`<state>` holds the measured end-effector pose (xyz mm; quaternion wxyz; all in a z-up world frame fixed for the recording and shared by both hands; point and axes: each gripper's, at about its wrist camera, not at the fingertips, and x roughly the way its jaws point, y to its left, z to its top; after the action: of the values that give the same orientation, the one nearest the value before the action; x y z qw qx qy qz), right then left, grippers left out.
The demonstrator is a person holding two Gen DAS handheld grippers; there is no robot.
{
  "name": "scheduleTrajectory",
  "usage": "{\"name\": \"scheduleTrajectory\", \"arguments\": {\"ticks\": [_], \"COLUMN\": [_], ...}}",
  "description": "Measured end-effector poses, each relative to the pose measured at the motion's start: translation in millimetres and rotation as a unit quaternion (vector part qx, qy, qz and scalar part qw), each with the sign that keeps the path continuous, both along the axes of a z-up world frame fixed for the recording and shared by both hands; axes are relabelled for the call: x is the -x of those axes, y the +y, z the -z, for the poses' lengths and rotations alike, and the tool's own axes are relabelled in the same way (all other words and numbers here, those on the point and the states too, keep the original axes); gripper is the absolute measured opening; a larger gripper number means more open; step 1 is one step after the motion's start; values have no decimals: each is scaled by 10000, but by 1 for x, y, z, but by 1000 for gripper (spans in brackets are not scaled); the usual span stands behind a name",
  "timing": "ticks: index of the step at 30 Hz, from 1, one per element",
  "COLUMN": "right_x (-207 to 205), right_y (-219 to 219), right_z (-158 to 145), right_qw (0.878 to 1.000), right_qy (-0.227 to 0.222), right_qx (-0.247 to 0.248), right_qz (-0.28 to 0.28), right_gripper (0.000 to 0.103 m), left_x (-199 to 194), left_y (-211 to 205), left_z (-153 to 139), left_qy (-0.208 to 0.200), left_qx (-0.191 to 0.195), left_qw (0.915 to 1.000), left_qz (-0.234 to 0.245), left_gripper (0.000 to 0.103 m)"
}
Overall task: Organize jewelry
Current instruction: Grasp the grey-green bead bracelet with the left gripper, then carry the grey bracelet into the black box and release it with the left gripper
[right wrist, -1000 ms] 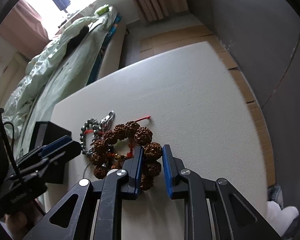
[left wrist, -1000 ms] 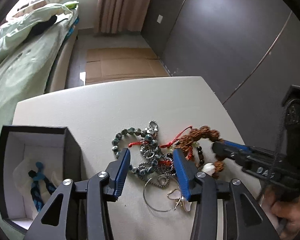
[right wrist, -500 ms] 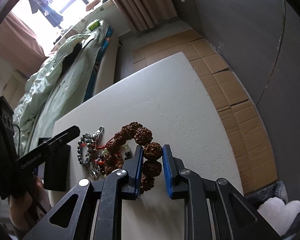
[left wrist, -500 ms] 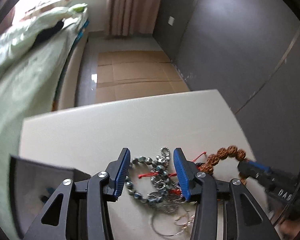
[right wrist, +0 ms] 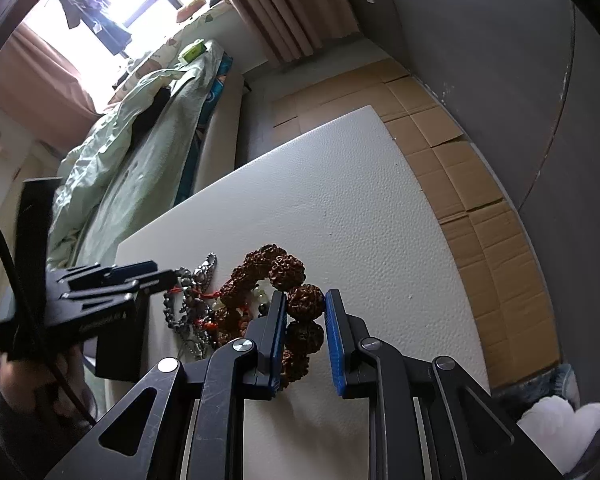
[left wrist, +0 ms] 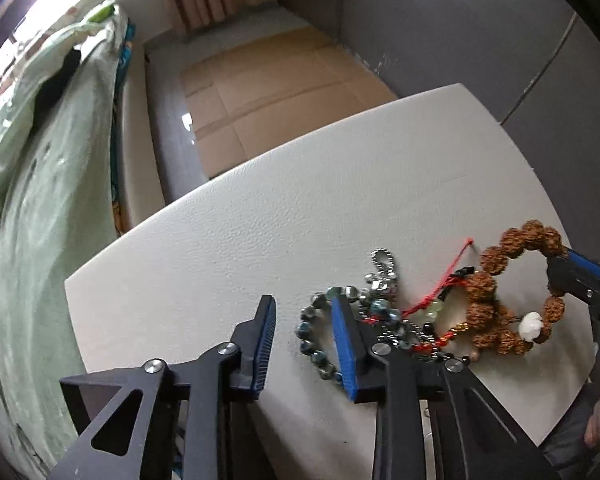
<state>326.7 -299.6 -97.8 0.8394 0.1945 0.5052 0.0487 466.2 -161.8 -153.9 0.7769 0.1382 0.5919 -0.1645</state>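
A tangle of jewelry lies on the white table (left wrist: 260,240). It holds a blue-grey bead bracelet (left wrist: 314,354), a silver chain with a clasp (left wrist: 382,268), red cord (left wrist: 440,288) and a brown knobbly bead bracelet (left wrist: 488,308). My left gripper (left wrist: 305,336) points down at the left end of the tangle and its jaws are closing. The blue-grey bracelet's left arc lies between them, with the right finger on top of the ring and the left pad clear of it. My right gripper (right wrist: 305,312) is shut on a brown bead (right wrist: 305,299) of the brown bracelet.
A black jewelry box (right wrist: 120,344) stands at the table's left edge behind the left gripper (right wrist: 162,276). A bed with a green quilt (left wrist: 40,160) runs along the left. Flattened cardboard (left wrist: 268,92) covers the floor beyond the table, and a grey wall (left wrist: 460,20) is on the right.
My left gripper has shifted to the left end of the tangle and its jaws have narrowed. The box has left its view. The right gripper keeps its grip on the brown bracelet.
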Motion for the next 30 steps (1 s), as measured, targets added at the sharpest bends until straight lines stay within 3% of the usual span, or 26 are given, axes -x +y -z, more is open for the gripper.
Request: {"name": "scheduleTrajectory", "arguments": {"ticks": [9, 17, 24, 30], "right_x": [-3, -8, -14, -14], "right_y": [3, 5, 14, 23], "right_z": [0, 9, 20, 22], "right_qw": [10000, 9993, 9980, 9978], "right_qy": [25, 310, 522, 452], "right_qx": [9, 197, 292, 220], "right_qz": [-44, -39, -211, -424], "right_gripper": [21, 22, 23, 21], "left_x": [-5, -3, -20, -21], "left_y": [-11, -33, -18, -11], "left_z": [8, 14, 16, 13], "left_qy": [246, 507, 1032, 970], "left_qx": [-562, -1106, -534, -360], "left_qw": [9975, 9887, 9913, 9932], "left_qz": [348, 881, 626, 525], "left_gripper": [28, 27, 12, 9]}}
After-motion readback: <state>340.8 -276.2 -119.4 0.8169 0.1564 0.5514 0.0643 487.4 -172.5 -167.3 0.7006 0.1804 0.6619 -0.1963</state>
